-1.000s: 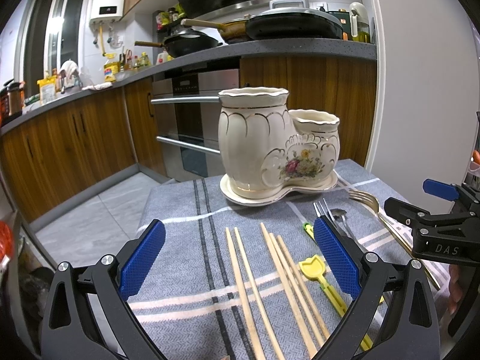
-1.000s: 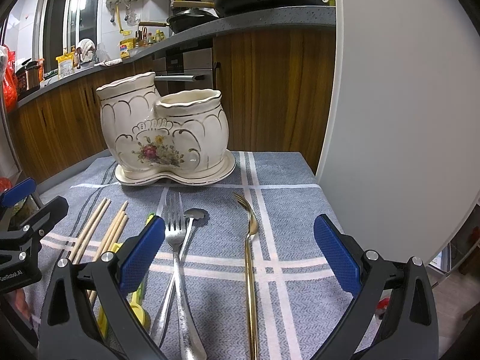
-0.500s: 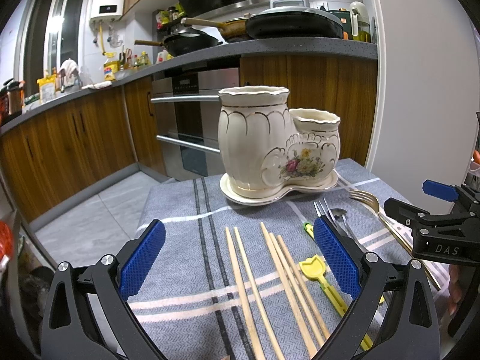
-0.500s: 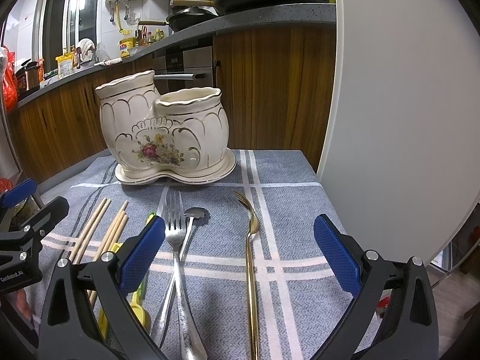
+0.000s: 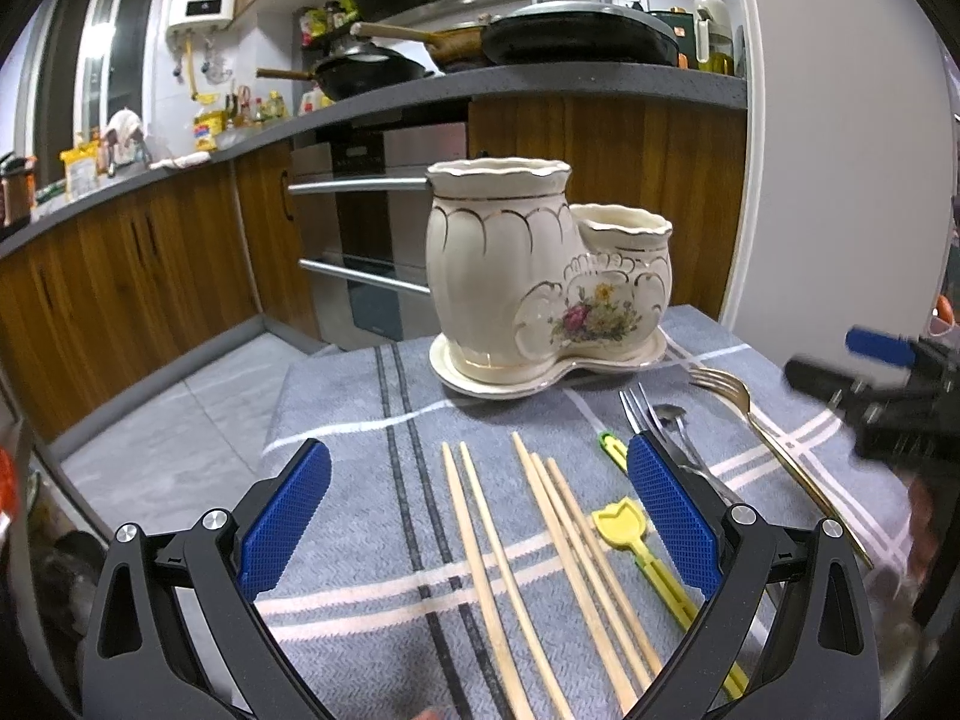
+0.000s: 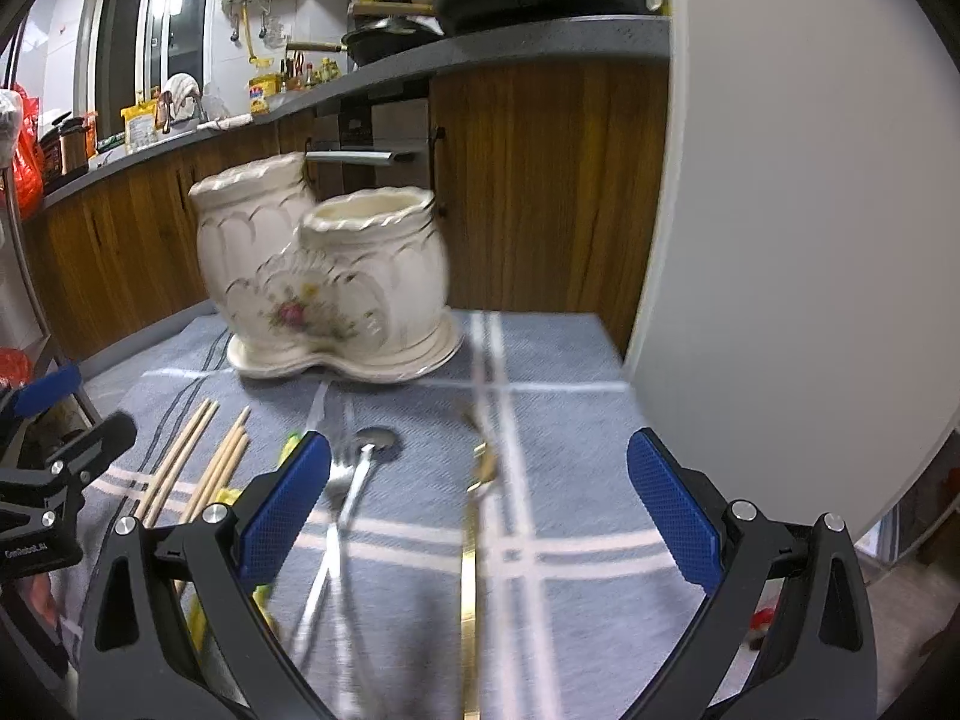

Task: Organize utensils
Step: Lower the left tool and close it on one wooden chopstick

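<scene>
A cream ceramic double-pot utensil holder (image 5: 540,288) (image 6: 324,282) stands at the back of the grey striped cloth (image 5: 372,480). Several wooden chopsticks (image 5: 540,540) (image 6: 198,462) lie before it, beside a yellow tulip-ended pick (image 5: 636,546). A silver fork (image 5: 645,414) (image 6: 336,480), a silver spoon (image 5: 672,417) (image 6: 375,441) and a gold fork (image 5: 750,420) (image 6: 474,516) lie to the right. My left gripper (image 5: 477,516) is open and empty above the chopsticks. My right gripper (image 6: 477,510) is open and empty, low over the gold fork.
A white wall or door panel (image 6: 780,240) rises at the cloth's right edge. Wooden kitchen cabinets (image 5: 120,276) and an oven (image 5: 372,240) stand behind the table, with pans on the counter (image 5: 540,48). The floor (image 5: 180,420) drops away on the left.
My right gripper has moved forward and tilted down over the gold fork; its view is blurred with motion. My left gripper has held still.
</scene>
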A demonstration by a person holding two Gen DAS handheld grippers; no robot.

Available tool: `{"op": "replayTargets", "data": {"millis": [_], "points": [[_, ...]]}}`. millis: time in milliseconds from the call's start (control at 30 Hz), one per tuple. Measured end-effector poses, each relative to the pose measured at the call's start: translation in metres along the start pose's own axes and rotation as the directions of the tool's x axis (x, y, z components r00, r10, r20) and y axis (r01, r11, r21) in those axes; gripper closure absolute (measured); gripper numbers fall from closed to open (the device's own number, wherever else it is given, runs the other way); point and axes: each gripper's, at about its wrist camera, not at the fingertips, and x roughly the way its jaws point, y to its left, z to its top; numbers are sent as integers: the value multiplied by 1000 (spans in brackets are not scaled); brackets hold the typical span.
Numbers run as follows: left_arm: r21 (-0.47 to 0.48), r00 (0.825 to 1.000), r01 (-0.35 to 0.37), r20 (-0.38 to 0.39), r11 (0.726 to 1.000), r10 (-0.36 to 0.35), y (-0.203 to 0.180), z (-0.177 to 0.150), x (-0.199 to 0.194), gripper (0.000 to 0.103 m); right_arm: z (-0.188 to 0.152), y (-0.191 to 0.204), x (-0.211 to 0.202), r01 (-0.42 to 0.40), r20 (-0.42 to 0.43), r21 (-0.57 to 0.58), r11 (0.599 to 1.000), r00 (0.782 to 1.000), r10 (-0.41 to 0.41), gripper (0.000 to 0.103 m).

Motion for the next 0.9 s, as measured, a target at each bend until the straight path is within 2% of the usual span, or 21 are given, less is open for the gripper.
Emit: {"op": "replayTargets", "data": {"millis": [100, 200, 300, 367, 433, 533, 600, 700, 800, 900], "points": [[5, 1000, -2, -24, 1000, 2, 3, -2, 5, 5, 1, -17, -1, -54, -33, 38, 998, 998, 55, 5], [-6, 998, 16, -52, 1000, -17, 6, -3, 9, 5, -4, -19, 7, -71, -94, 18, 997, 993, 72, 9], [5, 996, 28, -87, 1000, -28, 9, -4, 10, 5, -12, -12, 16, -104, -150, -6, 995, 983, 102, 25], [12, 994, 27, -102, 1000, -26, 11, -4, 11, 5, -16, -7, 22, -124, -181, -16, 992, 976, 119, 29], [13, 993, 33, -110, 999, -31, 14, -6, 11, 6, -20, -4, 31, -136, -220, -6, 991, 967, 132, 40], [34, 991, 22, -133, 999, -17, 16, -8, 13, 11, -23, -1, 41, -139, -247, -2, 990, 960, 134, 52], [47, 987, 21, -159, 999, -13, 16, -9, 17, 26, -25, 1, 45, -136, -263, -5, 991, 956, 130, 59], [41, 981, 30, -195, 999, -21, 18, -11, 20, 42, -26, 2, 49, -139, -274, -14, 990, 953, 130, 69], [33, 975, 23, -221, 999, -15, 21, -12, 24, 54, -26, 3, 52, -129, -279, -31, 991, 953, 115, 76], [36, 965, 18, -261, 999, -8, 21, -15, 30, 63, -28, 4, 55, -127, -286, -38, 991, 952, 111, 77]]}}
